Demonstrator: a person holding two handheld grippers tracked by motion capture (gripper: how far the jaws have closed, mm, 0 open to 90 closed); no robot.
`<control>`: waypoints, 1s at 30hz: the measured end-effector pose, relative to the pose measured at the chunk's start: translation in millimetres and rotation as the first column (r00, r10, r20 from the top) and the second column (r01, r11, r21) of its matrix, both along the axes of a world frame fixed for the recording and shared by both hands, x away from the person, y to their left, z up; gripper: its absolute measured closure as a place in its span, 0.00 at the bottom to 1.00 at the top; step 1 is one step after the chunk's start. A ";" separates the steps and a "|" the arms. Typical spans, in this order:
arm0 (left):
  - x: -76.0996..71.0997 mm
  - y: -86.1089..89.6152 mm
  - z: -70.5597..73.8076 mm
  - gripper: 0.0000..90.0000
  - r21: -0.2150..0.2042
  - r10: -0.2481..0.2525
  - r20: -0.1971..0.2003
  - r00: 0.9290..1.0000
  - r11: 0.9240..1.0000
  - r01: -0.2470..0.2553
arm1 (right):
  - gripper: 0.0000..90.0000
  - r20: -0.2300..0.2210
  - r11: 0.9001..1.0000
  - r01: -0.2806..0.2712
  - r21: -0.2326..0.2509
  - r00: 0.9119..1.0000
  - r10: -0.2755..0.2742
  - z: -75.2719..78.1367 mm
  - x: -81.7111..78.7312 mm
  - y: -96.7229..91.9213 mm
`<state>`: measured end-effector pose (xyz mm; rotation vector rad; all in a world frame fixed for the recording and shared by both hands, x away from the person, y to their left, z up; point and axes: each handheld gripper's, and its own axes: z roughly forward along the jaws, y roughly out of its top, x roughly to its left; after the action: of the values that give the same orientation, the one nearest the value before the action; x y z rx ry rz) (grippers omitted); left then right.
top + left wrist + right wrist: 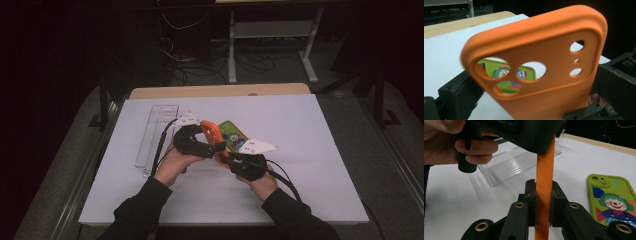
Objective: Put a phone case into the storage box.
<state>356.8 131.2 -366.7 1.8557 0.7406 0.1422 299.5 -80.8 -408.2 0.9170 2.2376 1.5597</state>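
Orange phone case (544, 195) before clear tray (511, 162)

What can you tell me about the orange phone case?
The orange phone case is matte, looks like soft silicone, with rounded corners, three large camera holes and three small ones. It is held up off the white table: the right gripper pinches one end edge-on, and the left gripper spans the camera end across its width.

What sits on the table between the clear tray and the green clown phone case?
Only bare white table lies between the clear tray and the green clown case, as the right gripper view shows. The orange case, held above it, crosses the sightline.
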 end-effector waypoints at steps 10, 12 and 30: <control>1.5 -0.3 -0.6 0.06 -0.006 0.008 0.014 1.000 1.000 -0.008 | 0.87 -0.002 1.000 -0.001 -0.007 1.000 0.001 -1.0 -0.4 1.2; 1.1 0.5 -0.8 0.09 -0.024 0.014 0.006 1.000 1.000 -0.014 | 0.87 -0.005 1.000 -0.002 -0.010 1.000 0.002 -1.5 -0.7 1.7; 4.1 0.9 -2.0 0.15 0.009 0.002 0.012 1.000 1.000 -0.002 | 0.66 0.001 0.999 -0.020 -0.049 1.000 0.020 -4.0 -0.3 2.9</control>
<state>360.9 132.0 -368.8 1.8607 0.7347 0.1580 299.2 -77.8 -412.2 0.8825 2.2807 1.5060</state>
